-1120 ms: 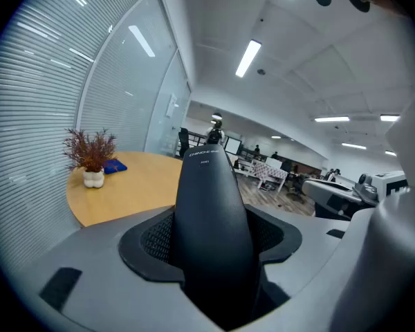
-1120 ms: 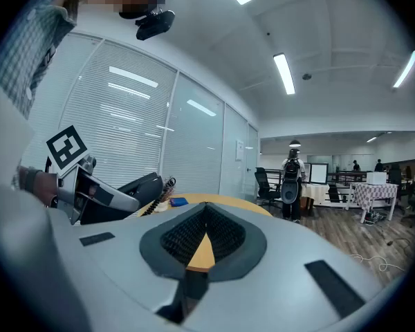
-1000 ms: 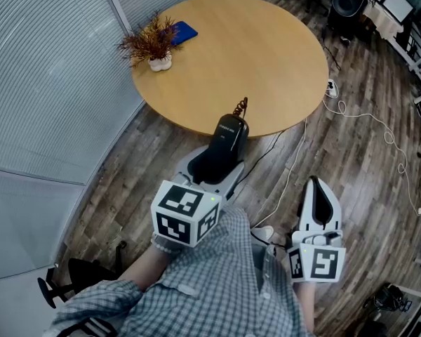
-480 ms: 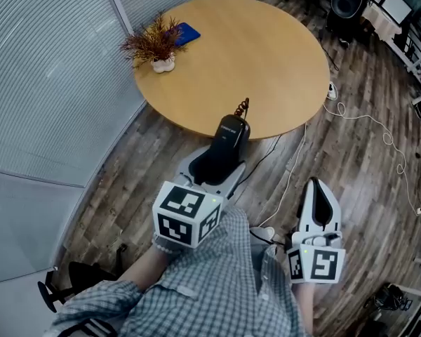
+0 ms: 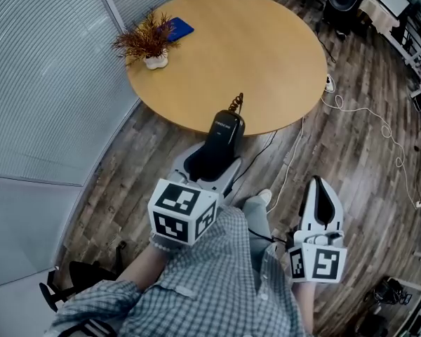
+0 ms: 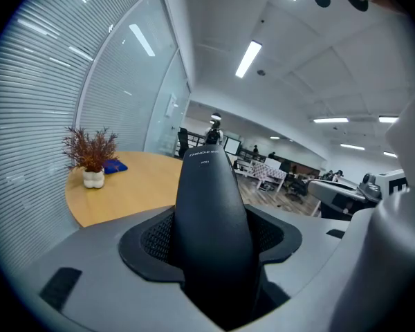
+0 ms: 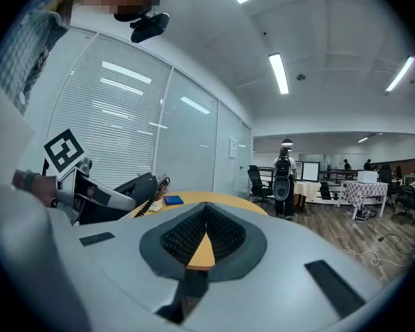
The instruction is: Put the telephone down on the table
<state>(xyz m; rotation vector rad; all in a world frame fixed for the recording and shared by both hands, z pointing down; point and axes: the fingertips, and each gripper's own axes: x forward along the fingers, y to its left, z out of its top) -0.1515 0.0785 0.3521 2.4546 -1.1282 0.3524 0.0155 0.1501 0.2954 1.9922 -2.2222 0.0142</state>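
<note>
A black telephone handset (image 5: pixel 223 135) with a coiled cord (image 5: pixel 236 104) sticks out of my left gripper (image 5: pixel 209 161), which is shut on it. The handset's tip hangs at the near edge of the round wooden table (image 5: pixel 252 48), above floor level. In the left gripper view the telephone (image 6: pixel 206 199) fills the space between the jaws of the left gripper (image 6: pixel 211 251). My right gripper (image 5: pixel 321 203) is held low at the right over the floor, shut and holding nothing. In the right gripper view, the right gripper (image 7: pixel 204 237) has the telephone (image 7: pixel 128 189) to its left.
A potted dried plant (image 5: pixel 146 42) and a blue object (image 5: pixel 177 28) sit at the table's far left. A glass wall with blinds (image 5: pixel 49 69) runs along the left. Cables (image 5: pixel 365 118) and a power strip (image 5: pixel 330 84) lie on the wood floor at right. A person with a backpack (image 7: pixel 285 178) stands far off.
The person has taken a small step toward the table; a foot now shows further forward. The left gripper still holds the telephone at the table's near edge. The right gripper has barely moved.
</note>
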